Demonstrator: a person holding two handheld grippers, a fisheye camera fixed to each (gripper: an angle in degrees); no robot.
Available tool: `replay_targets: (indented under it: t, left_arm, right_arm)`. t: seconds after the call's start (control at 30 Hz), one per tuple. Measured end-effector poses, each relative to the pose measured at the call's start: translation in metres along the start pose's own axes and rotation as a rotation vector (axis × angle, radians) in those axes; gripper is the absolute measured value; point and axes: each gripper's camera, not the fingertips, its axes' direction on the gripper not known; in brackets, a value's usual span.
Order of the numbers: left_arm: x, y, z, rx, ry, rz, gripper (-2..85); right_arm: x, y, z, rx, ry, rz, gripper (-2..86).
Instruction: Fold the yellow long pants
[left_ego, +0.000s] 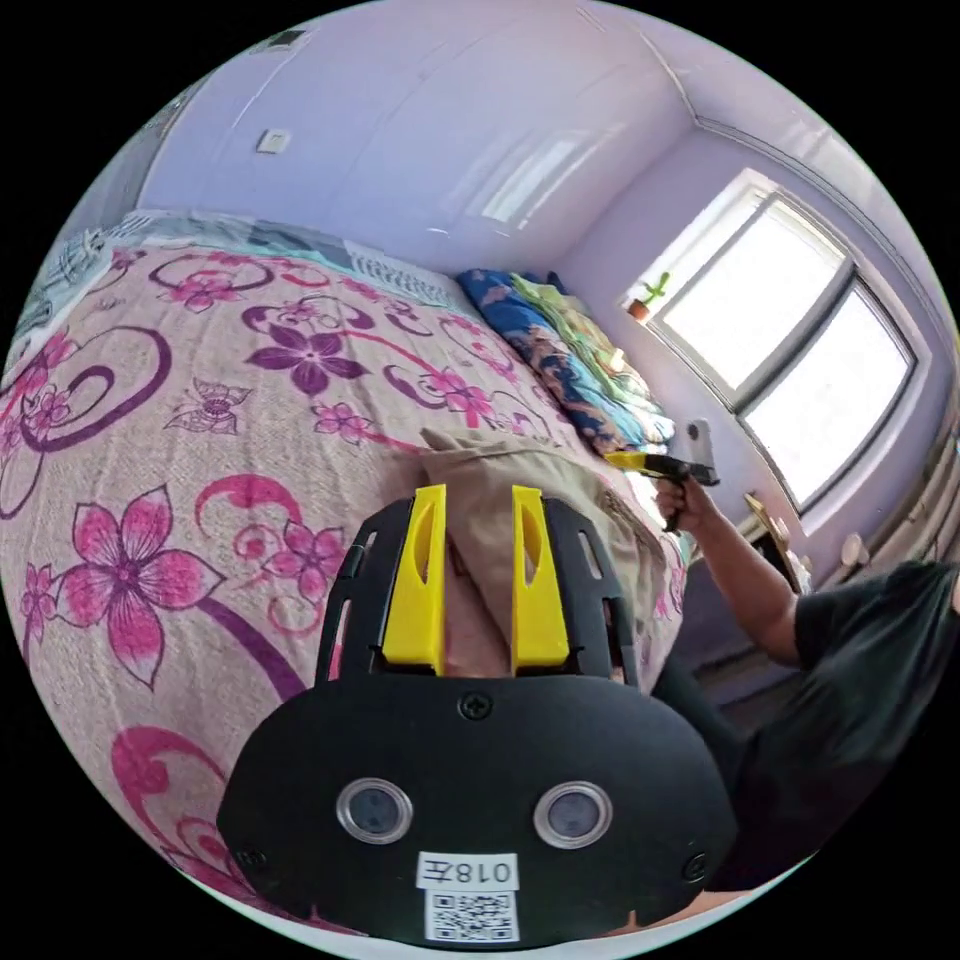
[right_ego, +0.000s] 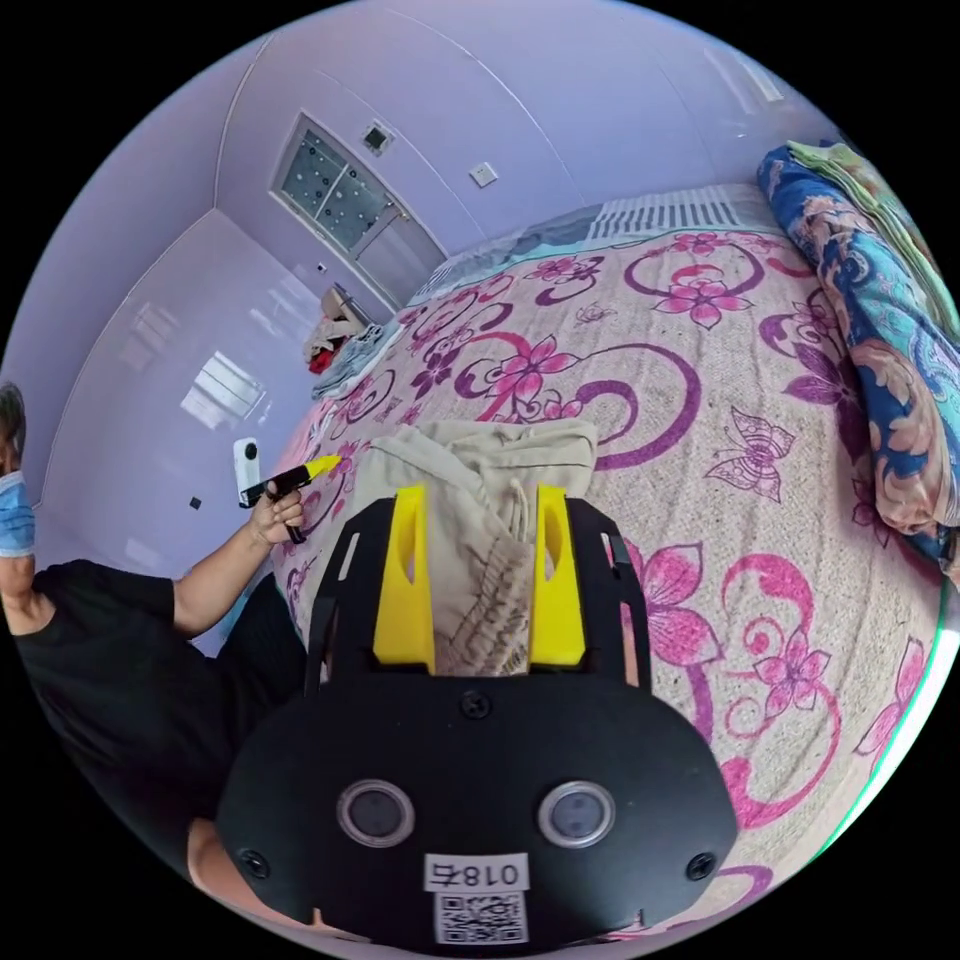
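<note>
the pants (right_ego: 480, 480) are lying bunched on the bed (right_ego: 760, 420) near its edge, and both the left gripper (left_ego: 478, 560) and right gripper (right_ego: 478, 570) are hovering with jaws apart, gripping nothing, likely lining up to take the cloth

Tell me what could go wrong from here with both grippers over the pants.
1. The pants lie bunched on the bedspread; a pinch there could catch several layers and spoil the fold.
2. The right gripper is open over the drawstring waistband, so it might snag the cord alone.
3. The left gripper is open near the bed's edge; cloth could slide off.
</note>
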Motion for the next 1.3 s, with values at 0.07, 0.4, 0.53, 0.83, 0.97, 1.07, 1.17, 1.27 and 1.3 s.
replay_targets:
  t: [0.07, 0.4, 0.53, 0.83, 0.97, 1.07, 1.17, 1.27, 1.3]
  left_arm:
    - [-0.024, -0.021, 0.032, -0.097, 0.027, -0.102, 16.8]
    - [-0.046, -0.051, 0.068, -0.140, 0.230, -0.192, 20.0]
    - [-0.031, -0.057, 0.071, -0.108, 0.295, -0.133, 19.4]
    - [-0.005, -0.073, 0.087, -0.024, 0.083, -0.146, 0.7]
    - [0.008, -0.064, 0.064, 0.093, -0.078, -0.127, -0.5]
    - [-0.020, -0.057, 0.088, -0.005, -0.008, -0.280, 0.7]
    - [-0.030, -0.042, 0.062, 0.148, 0.013, -0.357, 4.7]
    - [-0.038, -0.031, 0.044, 0.155, 0.061, -0.363, 9.4]
    - [-0.039, -0.027, 0.049, 0.108, 0.121, -0.357, 11.2]
  right_arm:
    - [0.019, -0.009, 0.008, -0.013, 0.024, 0.043, 17.2]
    - [0.076, -0.018, 0.052, -0.111, -0.185, 0.083, 21.6]
    - [0.084, -0.003, 0.051, -0.089, -0.370, 0.076, 21.0]
    - [0.045, -0.008, 0.073, -0.122, -0.181, -0.007, 5.8]
    - [0.003, 0.001, 0.067, 0.006, -0.034, -0.136, 6.2]
    - [0.015, 0.004, 0.102, -0.112, -0.019, -0.020, 8.9]
    - [0.020, 0.011, 0.098, -0.037, -0.083, 0.059, 11.0]
    - [0.019, 0.021, 0.092, 0.003, -0.087, 0.094, 14.2]
    - [0.021, 0.023, 0.094, -0.002, -0.104, 0.103, 15.0]
